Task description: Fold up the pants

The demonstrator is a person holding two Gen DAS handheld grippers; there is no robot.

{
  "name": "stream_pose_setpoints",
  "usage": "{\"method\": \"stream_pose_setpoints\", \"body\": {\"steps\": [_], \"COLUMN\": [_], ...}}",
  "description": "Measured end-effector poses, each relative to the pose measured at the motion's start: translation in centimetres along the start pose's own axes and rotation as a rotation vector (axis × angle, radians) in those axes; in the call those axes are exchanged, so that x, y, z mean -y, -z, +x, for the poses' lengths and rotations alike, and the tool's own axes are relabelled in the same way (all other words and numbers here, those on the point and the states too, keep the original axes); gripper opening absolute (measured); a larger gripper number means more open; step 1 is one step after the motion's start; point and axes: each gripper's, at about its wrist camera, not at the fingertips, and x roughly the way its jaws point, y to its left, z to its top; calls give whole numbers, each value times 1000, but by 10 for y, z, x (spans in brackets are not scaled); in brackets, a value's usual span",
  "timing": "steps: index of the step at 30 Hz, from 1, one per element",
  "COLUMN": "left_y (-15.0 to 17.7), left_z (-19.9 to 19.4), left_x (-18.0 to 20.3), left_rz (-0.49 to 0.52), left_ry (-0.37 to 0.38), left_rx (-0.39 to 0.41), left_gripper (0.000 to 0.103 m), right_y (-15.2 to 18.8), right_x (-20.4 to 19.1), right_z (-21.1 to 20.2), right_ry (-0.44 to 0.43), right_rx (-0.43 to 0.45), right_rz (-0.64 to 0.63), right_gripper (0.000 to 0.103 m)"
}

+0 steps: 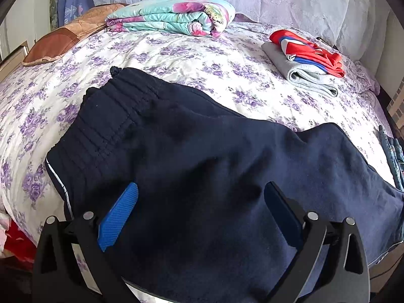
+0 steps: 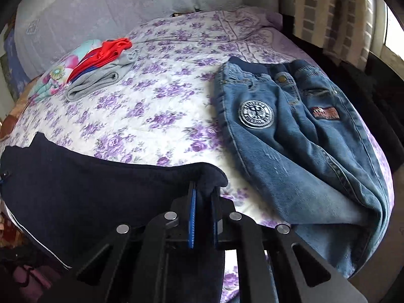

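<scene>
Navy sweatpants [image 1: 192, 156] lie spread on the floral bed [image 1: 176, 55], waistband toward 10 o'clock. Left gripper [image 1: 202, 214] hovers over the seat, fingers [image 1: 118, 217] released and wide, cloth under them. Right gripper [image 2: 203, 217] is clenched on a navy leg end at 6 o'clock. The fabric looks soft, thick and floppy, not slippery; best pinched at hem or waistband edges. Jeans [image 2: 303, 151] lie at 3 o'clock

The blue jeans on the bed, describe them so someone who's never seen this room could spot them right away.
Start at the bed with the purple-flowered sheet. On its right side, apart from the navy sweatpants and the folded pile farther back, lie the jeans, spread out flat. They are the only faded blue denim there, with a round white patch near one hip.
</scene>
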Motion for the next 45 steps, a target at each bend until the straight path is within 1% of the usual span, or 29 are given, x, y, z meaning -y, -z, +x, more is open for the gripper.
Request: {"method": "stream_pose_setpoints", "body": {"steps": [2, 3, 4, 5, 6, 7, 9, 11, 13, 17, 19, 20, 21, 23, 25, 26, 27, 29, 30, 32, 33, 34, 35, 36, 37, 39, 41, 42, 45], "left_y": [0, 0, 0, 0, 0, 0, 0, 1, 1, 3, 3, 3, 2, 1, 0, 0, 0, -1, -1, -2, -2, -1, 0, 2, 4, 7, 8, 7, 2], "left_z": [1, 2, 2, 2, 1, 1, -1, -1, 0, 1, 1, 1, 1, 1, 1, 1, 2, 1, 1, -4, -9, -16, -24, -32, -39, -52, -60, -60, -45], "left_x": [2, 2, 2, 1, -1, -3, -6, -6, -4, 0, 0, -1, -1, -2, -2, -2, -2, -3, -4, -13, -20, -27, -35, -43, -50, -64, -79, -85, -96], "left_rz": [7, 10, 11, 10, 8, 6, 5, 8, 14, 25, 23, 20, 18, 17, 21, 23, 24, 20, 14, -17, -41, -60, -75, -85, -97, -116, -148, -161, -177], "left_ry": [-7, -11, -11, -5, 2, 7, 16, 19, 10, -10, -9, -6, -2, 4, 9, 9, 9, 15, 23, 27, 27, 28, 17, 25, 39, -34, -40, -47, -92], "left_rx": [0, 1, 0, 1, 1, 1, 4, 6, 10, 22, 23, 23, 21, 15, 9, 8, 7, 8, 10, 19, 26, 33, 43, 55, 64, 92, 103, 99, 61], "left_gripper": [98, 98, 98, 98, 98, 98, 98, 98, 98, 98, 98, 98, 98, 98, 98, 98, 98, 98, 98, 98, 98, 98, 98, 97, 98, 98, 98, 98, 98], "right_y": [8, 12, 15, 16, 17, 17, 23, 33, 53, 109, 132, 138, 138, 128, 101, 83, 64, 30, 15, 0, -3, -3, -3, -2, -1, 0, -2, -5, -13], "right_x": [6, 6, 6, 9, 15, 22, 36, 42, 44, 43, 43, 43, 42, 41, 39, 39, 39, 40, 38, 33, 30, 26, 22, 17, 12, 5, -1, -2, 0], "right_z": [24, 31, 28, 21, 11, -2, -32, -56, -70, -73, -68, -66, -66, -68, -70, -67, -60, -38, -22, 11, 26, 35, 33, 28, 20, 2, -12, -16, -12], "right_ry": [-6, -7, -2, -16, -41, -53, -47, -24, -25, -85, -141, -158, -148, -118, -98, -79, -73, -79, -90, -58, -73, -93, -74, -51, -25, -20, -38, -53, -72], "right_rx": [-36, -23, 10, 44, 74, 116, 181, 187, 169, 141, 151, 164, 178, 206, 235, 229, 209, 169, 119, 10, -51, -89, -63, -40, -6, 77, 137, 149, 127], "right_rz": [12, 1, -4, 11, 40, 69, 115, 139, 183, 334, 431, 459, 459, 433, 360, 312, 272, 238, 217, 205, 193, 188, 173, 142, 118, 85, 61, 54, 58], "right_gripper": [11, 15, 20, 24, 38, 50, 57, 58, 63, 66, 66, 66, 66, 66, 66, 66, 69, 69, 71, 67, 40, 18, 18, 17, 13, 12, 12, 12, 12]}}
